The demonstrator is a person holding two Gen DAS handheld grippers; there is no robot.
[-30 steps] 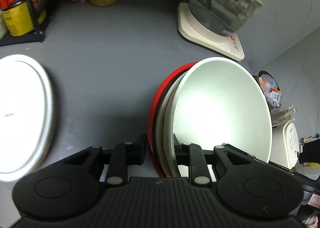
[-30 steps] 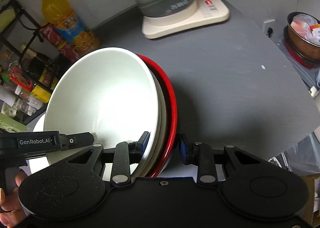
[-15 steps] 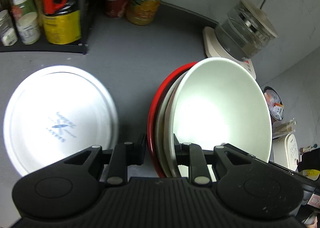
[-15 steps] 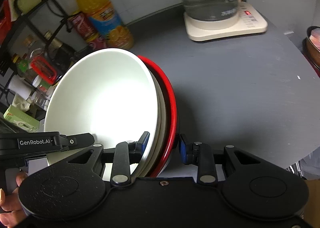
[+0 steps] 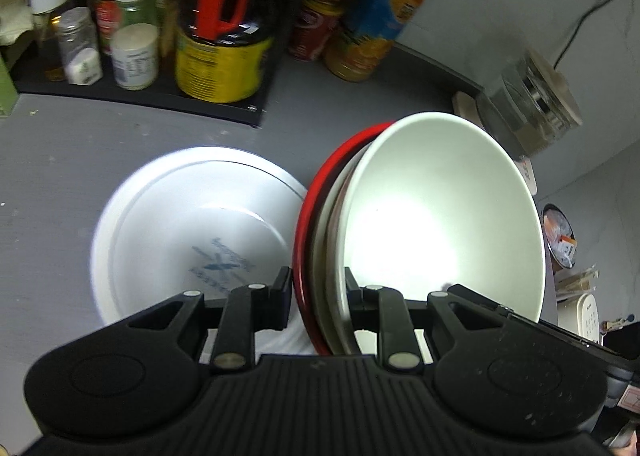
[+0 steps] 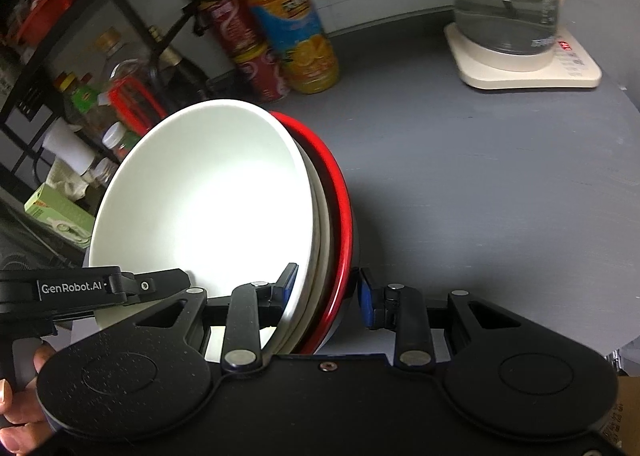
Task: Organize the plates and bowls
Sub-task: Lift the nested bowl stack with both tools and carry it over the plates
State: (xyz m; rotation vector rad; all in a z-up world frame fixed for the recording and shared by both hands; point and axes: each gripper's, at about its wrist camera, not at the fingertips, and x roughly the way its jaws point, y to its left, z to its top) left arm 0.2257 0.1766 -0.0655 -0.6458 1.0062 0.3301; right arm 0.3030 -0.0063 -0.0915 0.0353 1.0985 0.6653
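You're carrying the stack of bowls [image 5: 440,224] clear of the counter [image 6: 500,184], left gripper [image 5: 316,292] and right gripper [image 6: 326,288] each clamped on opposite rims: white bowl inside, red bowl [image 5: 316,208] outermost. Since a second ago the white plate [image 5: 192,224] has slid from your 9 o'clock edge to 10 o'clock, right beside the stack. Looks like the drop spot; lower onto it next.
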